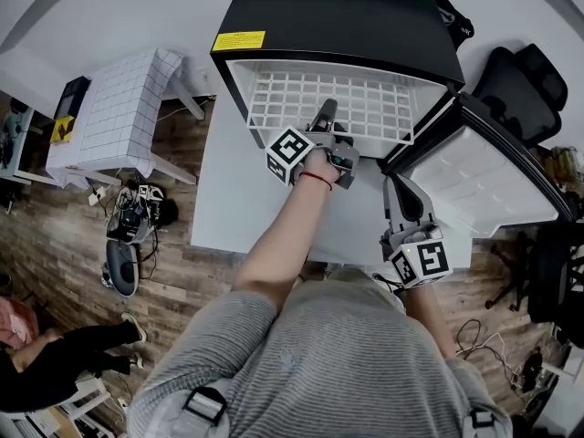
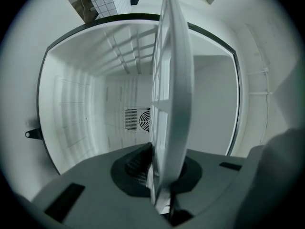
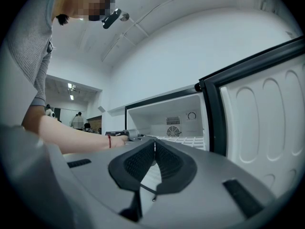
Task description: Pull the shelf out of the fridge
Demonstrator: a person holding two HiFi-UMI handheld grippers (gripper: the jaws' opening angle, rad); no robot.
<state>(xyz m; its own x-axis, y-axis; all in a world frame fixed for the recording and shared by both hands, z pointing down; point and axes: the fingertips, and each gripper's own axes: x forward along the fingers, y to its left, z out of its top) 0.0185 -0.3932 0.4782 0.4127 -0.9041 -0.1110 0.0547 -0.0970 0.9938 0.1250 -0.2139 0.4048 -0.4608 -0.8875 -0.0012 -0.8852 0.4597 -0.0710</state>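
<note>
The left gripper was clenched on the front edge of the white grid shelf, which lay level inside the open fridge on the worktop. The right gripper hung beside the door, jaws pressed together on nothing.

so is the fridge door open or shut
Open: the fridge door is swung out to the right, its white inner side showing, and the shelf inside is exposed.
</note>
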